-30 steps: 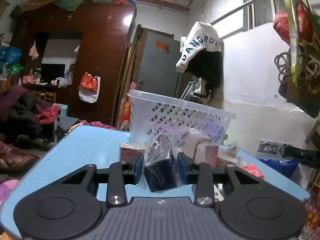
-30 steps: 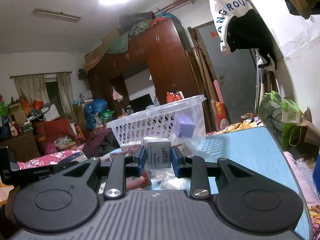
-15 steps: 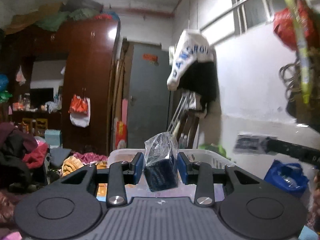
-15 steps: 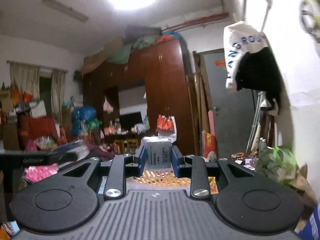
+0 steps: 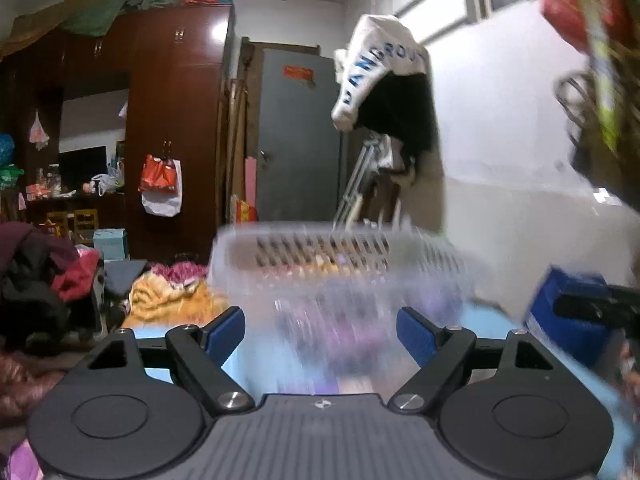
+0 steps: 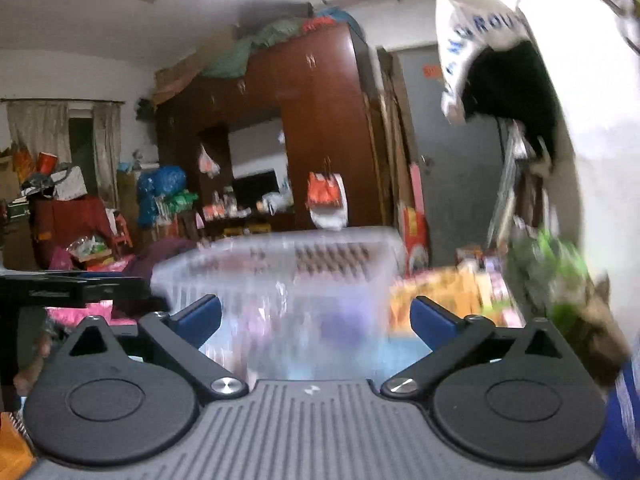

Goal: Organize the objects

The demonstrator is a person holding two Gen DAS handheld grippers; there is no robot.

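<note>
Left wrist view shows my left gripper (image 5: 320, 330) spread wide and empty before the clear perforated plastic basket (image 5: 320, 258); my right gripper (image 6: 316, 320) likewise. Contents look blurred, perhaps wrapped packets. Next: fetch another item.

My left gripper (image 5: 320, 330) and right gripper (image 6: 316, 318) look alike: matte black bodies with a ribbed grey centre plate bearing a small white mark. Two round black discs flank each plate. Angled black arms pivot on silver screws and end in blue pads (image 5: 226, 330) on the fingertips.
</note>
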